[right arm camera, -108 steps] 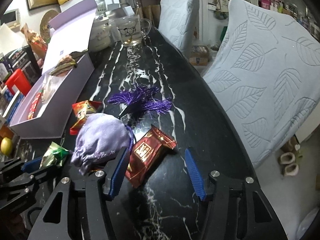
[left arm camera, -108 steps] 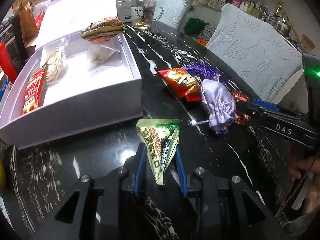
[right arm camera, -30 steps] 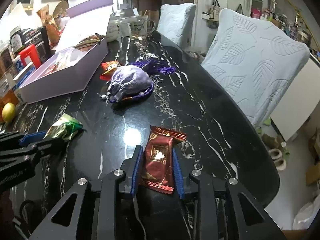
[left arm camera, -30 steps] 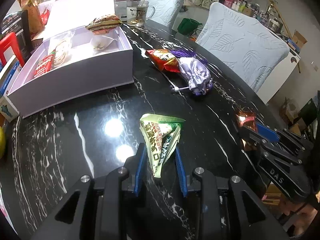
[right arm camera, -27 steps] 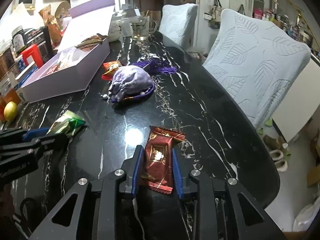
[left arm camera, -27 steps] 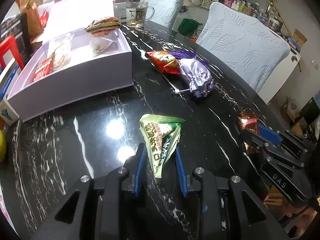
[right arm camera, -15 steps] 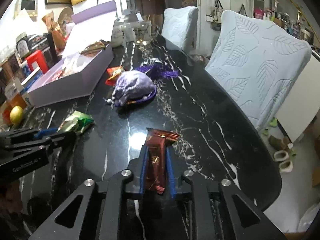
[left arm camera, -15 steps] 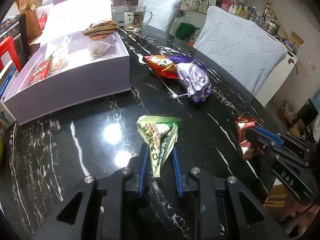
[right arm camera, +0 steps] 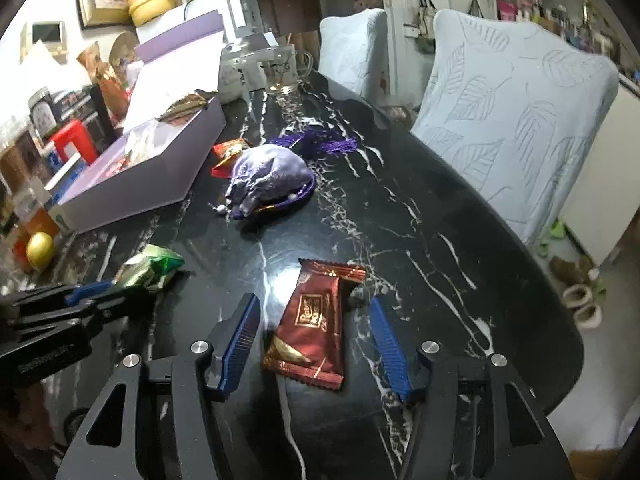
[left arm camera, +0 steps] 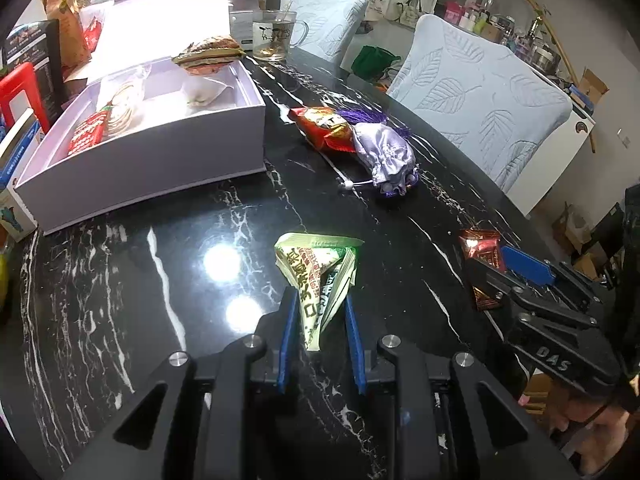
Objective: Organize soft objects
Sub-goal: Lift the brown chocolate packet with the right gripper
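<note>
We are looking over a long black marble table (right arm camera: 420, 216) with white veins, glossy enough to throw back two bright lamp spots near its left part. Two pale blue chairs (right arm camera: 516, 120) with a leaf pattern stand along its far side, and past them the room is crowded with shelves, bags and bottles, too blurred for us to name.

Our left gripper (left arm camera: 320, 320) has its blue jaws pressed onto the narrow end of a green packet (left arm camera: 316, 276), which stands up between them above the tabletop. Our right gripper (right arm camera: 316, 336) has its jaws spread wide, one on each side of a dark red packet (right arm camera: 316, 320) that lies flat on the marble; neither jaw touches it. In the left view that same packet (left arm camera: 482, 260) shows beside the right gripper's blue pad, though from there the gap is hard to judge.

Farther along the table lies a purple satin pouch (left arm camera: 384, 152) with a beaded drawstring, touching an orange-red snack bag (left arm camera: 324, 128) and a purple tassel (right arm camera: 324, 142) behind it. To the left sits an open lilac box (left arm camera: 160, 160), its lid leaning back, with a few wrapped items inside and a brown striped packet (left arm camera: 210, 54) resting on its far rim. A glass mug (left arm camera: 276, 38) stands beyond the box.
</note>
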Available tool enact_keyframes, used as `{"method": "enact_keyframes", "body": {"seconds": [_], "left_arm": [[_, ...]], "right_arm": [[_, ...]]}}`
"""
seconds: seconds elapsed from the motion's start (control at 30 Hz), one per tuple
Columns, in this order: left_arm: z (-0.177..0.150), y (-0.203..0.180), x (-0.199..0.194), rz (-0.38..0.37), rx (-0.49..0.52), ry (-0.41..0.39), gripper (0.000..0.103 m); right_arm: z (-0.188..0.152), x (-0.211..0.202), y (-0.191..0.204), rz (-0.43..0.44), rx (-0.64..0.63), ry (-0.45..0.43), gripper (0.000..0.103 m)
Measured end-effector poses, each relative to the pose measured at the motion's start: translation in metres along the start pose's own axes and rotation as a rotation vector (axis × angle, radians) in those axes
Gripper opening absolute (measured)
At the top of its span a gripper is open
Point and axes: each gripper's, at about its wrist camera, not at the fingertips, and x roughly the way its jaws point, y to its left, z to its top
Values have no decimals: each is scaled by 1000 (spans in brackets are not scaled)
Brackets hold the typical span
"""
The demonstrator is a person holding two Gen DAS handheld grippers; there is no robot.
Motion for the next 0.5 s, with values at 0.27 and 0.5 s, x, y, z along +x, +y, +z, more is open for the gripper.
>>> {"method": "enact_keyframes", "body": {"seconds": [0.27, 0.5], "left_arm": [[-5, 2, -2, 2, -8, 0, 23], [-4, 6, -3, -1, -14, -2, 23]], "right_arm": [[9, 13, 13, -70, -45, -1, 64], [11, 15, 13, -121, -54, -16, 34]]}}
